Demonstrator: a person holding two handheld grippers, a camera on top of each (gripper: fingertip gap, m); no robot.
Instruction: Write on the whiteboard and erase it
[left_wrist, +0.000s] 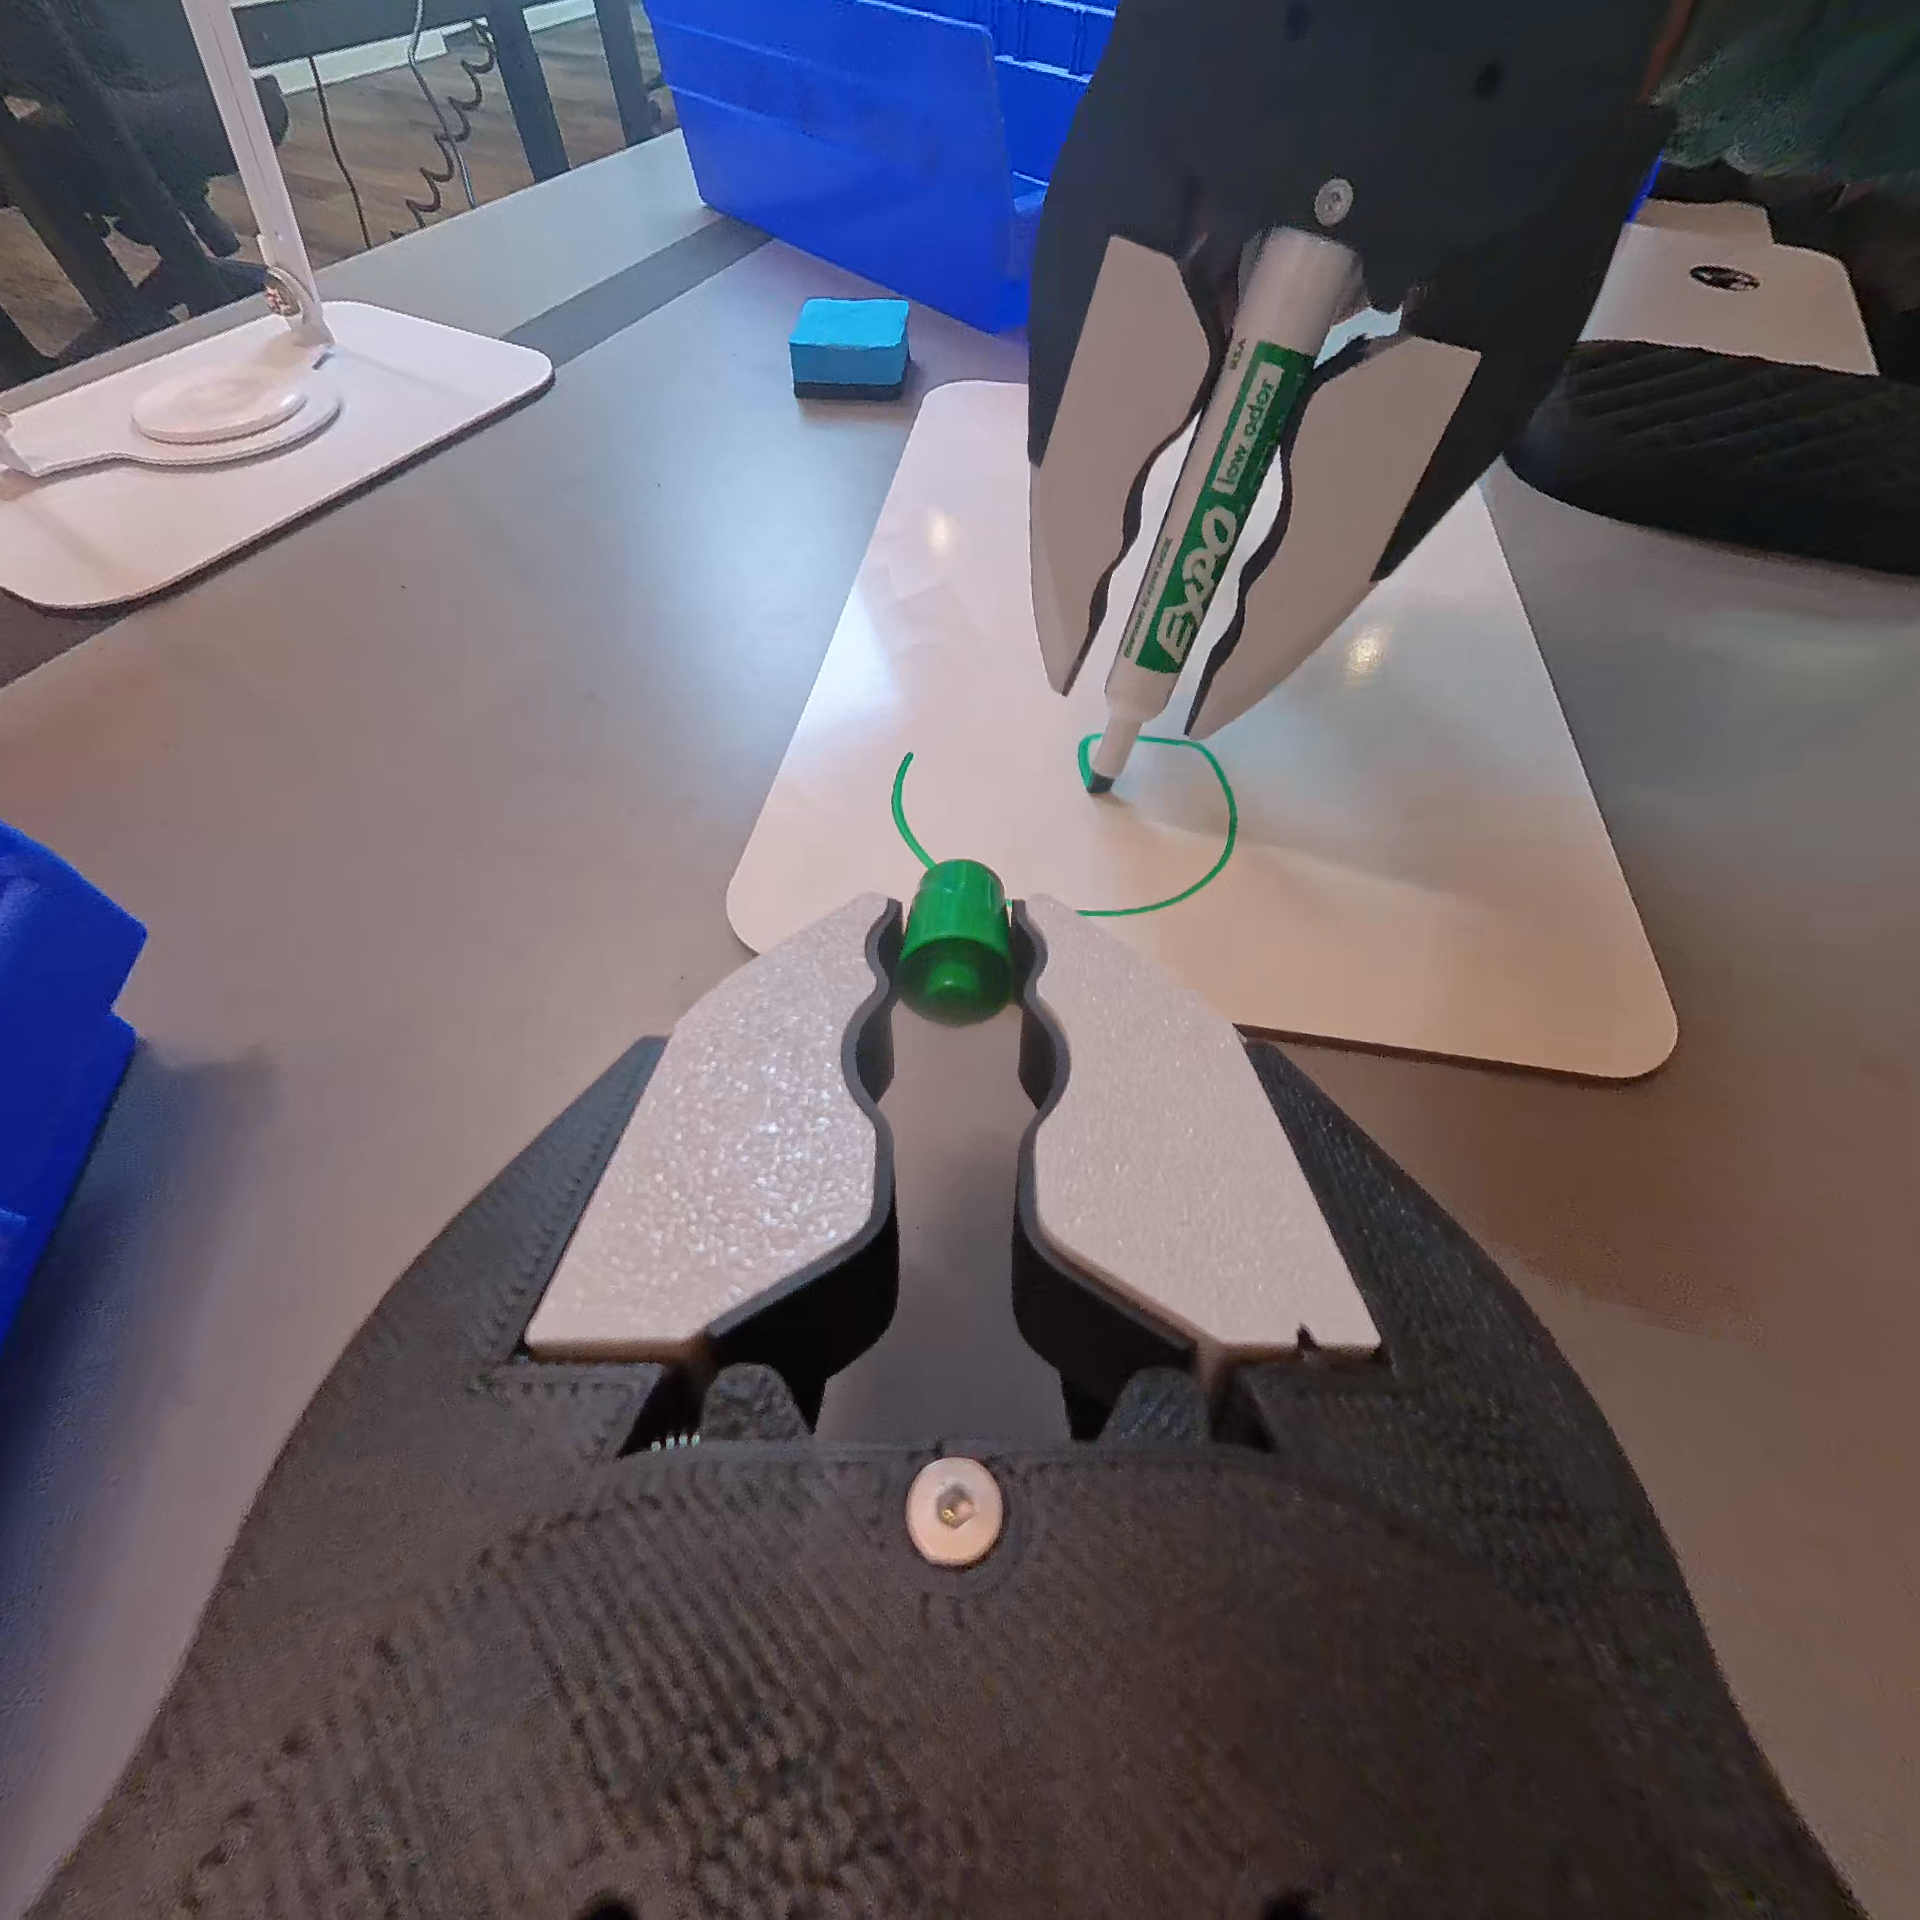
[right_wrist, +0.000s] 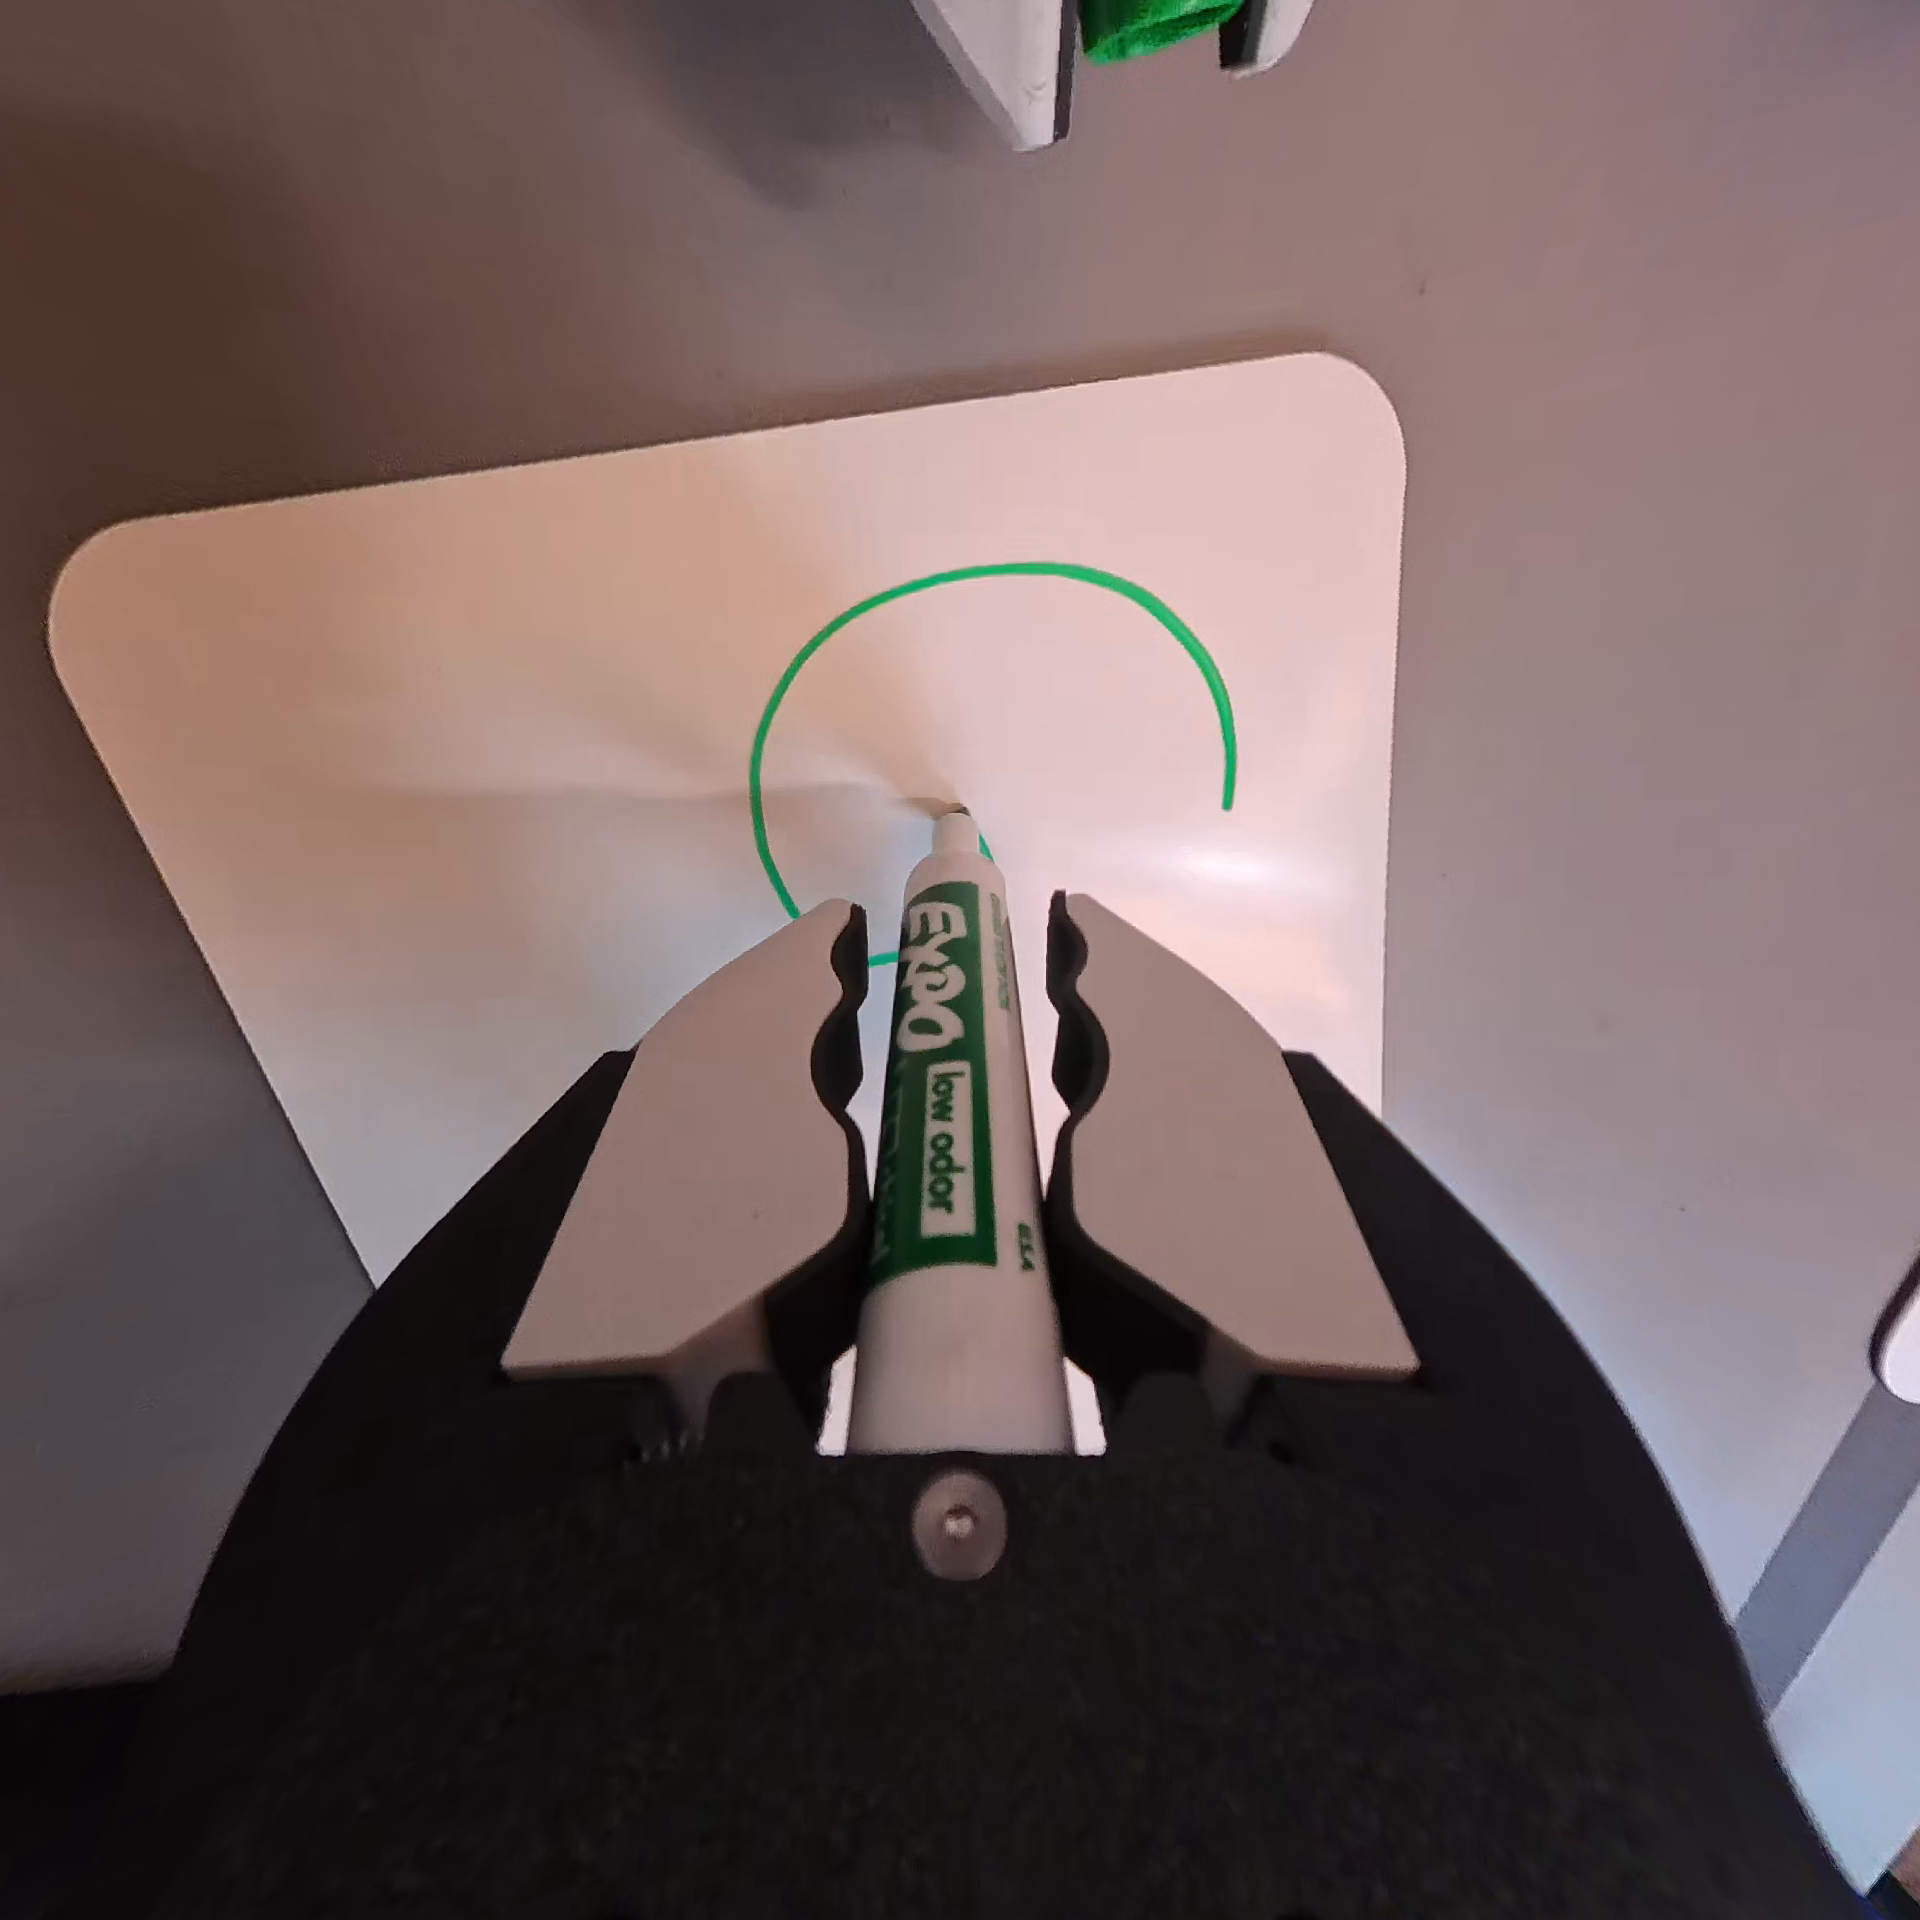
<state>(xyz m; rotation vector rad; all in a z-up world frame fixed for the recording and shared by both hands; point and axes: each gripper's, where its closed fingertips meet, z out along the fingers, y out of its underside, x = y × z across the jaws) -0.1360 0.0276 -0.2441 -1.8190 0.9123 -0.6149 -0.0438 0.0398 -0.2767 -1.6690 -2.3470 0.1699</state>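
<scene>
The flat white rounded-corner whiteboard (right_wrist: 416, 727) lay on the grey bench (left_wrist: 416, 831), with bare margins round an unfinished green ring (right_wrist: 997, 574) mid-board. The right gripper (right_wrist: 954, 914) was clamped on the white-and-green marker (right_wrist: 940, 1091), long axis steep, tip down touching the board. The left gripper (left_wrist: 951, 914), off the board's near edge, pinched the green cap (left_wrist: 951, 940). A blue eraser block (left_wrist: 850, 348) sat by the far corner.
</scene>
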